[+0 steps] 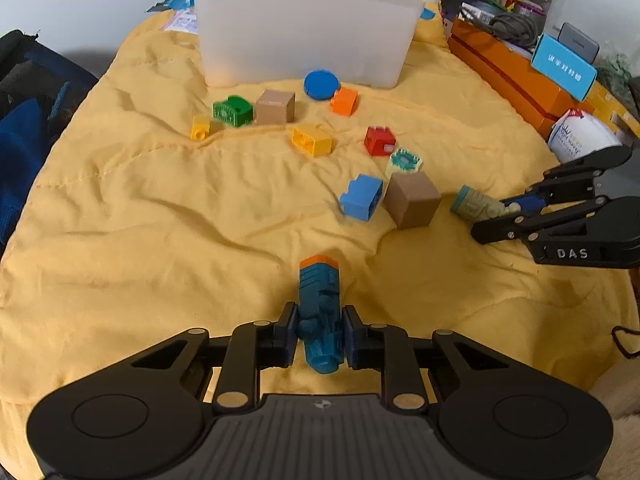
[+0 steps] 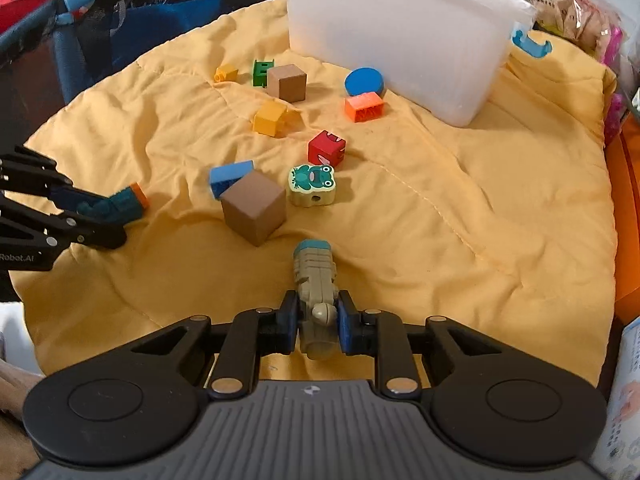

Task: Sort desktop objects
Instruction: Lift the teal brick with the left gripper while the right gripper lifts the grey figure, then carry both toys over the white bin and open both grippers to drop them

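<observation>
My left gripper is shut on a teal toy train with an orange end, just above the yellow cloth. The same left gripper shows at the left edge of the right wrist view, the teal toy train in its pads. My right gripper is shut on a beige toy train with a teal end. In the left wrist view the right gripper comes in from the right, holding that beige toy train. Loose blocks lie ahead of both.
A white plastic bin stands at the far side of the cloth. Before it lie a blue disc, orange brick, green brick, two brown cubes, yellow bricks, red block, frog block, blue brick. Orange boxes line the right.
</observation>
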The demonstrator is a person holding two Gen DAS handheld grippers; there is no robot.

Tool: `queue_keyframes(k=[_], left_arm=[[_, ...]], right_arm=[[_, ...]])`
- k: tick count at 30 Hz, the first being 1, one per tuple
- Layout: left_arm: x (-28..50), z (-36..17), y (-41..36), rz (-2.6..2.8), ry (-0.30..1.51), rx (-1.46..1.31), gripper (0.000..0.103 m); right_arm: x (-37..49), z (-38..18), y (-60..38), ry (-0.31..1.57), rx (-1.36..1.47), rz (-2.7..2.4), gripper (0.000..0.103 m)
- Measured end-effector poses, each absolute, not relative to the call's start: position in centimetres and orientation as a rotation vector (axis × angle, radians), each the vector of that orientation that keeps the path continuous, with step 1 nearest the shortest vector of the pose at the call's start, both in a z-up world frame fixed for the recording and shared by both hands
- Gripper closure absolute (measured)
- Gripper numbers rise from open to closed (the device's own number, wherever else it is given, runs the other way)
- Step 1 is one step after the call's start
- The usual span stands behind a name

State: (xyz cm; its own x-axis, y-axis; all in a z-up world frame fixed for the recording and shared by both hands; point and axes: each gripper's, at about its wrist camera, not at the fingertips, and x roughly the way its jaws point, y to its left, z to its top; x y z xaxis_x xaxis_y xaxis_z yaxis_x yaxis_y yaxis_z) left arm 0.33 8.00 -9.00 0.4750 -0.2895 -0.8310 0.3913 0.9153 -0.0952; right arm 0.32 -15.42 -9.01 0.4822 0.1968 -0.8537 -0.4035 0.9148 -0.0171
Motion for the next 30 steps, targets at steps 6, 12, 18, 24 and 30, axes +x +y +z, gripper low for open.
queue_keyframes(k=[6,12,18,24,30], left_arm=[[1.3,-6.2,7.6,-0.420,0.938,0.114,0.081],[2.4,-4.1,7.1,-0.408,0.890,0.128,0.081],[3.2,-2.7,6.6,-0.406,0.853,0.148,0.080],[3.7,-1.7,6.2,-0.411,0.828,0.157,0.081],[5.2,-0.5,5.5,-0.441,0.791,0.162,0.080]], right_arm=[[0.5,-7.4,-15.6,0.979,-0.222,0.361,0.081],[1.2,-5.7,-16.1,0.939,-0.200,0.342,0.081],[1.5,-4.3,-16.3,0.896,-0.207,0.347,0.081],[2.1,-3.0,-16.3,0.854,-0.201,0.349,0.081],[3.3,-1.8,-16.1,0.808,-0.216,0.350,0.081]])
